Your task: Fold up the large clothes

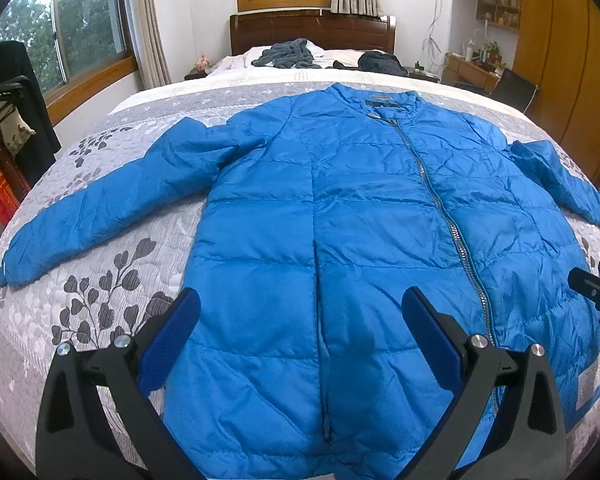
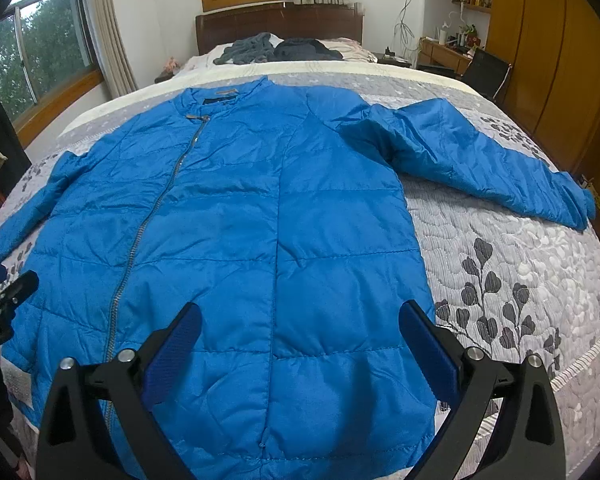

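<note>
Blue jacket [image 1: 340, 240] lies flat beyond our left gripper [image 1: 300, 320] and right gripper [image 2: 300, 324], both spread wide, holding nothing.

A blue puffer jacket [image 2: 236, 216] lay spread flat, front up and zipped, on a grey leaf-patterned quilt [image 2: 512, 264]. Its collar pointed toward the dark wooden headboard [image 2: 280, 24], and one sleeve [image 2: 480, 160] stretched out from the jacket's right side across the quilt. The right gripper [image 2: 300, 332] hung over the jacket's hem with its blue-padded fingers [image 2: 428, 344] spread wide, gripping nothing. Beyond the collar, dark clothes [image 2: 280, 50] sat heaped near the headboard.
</note>
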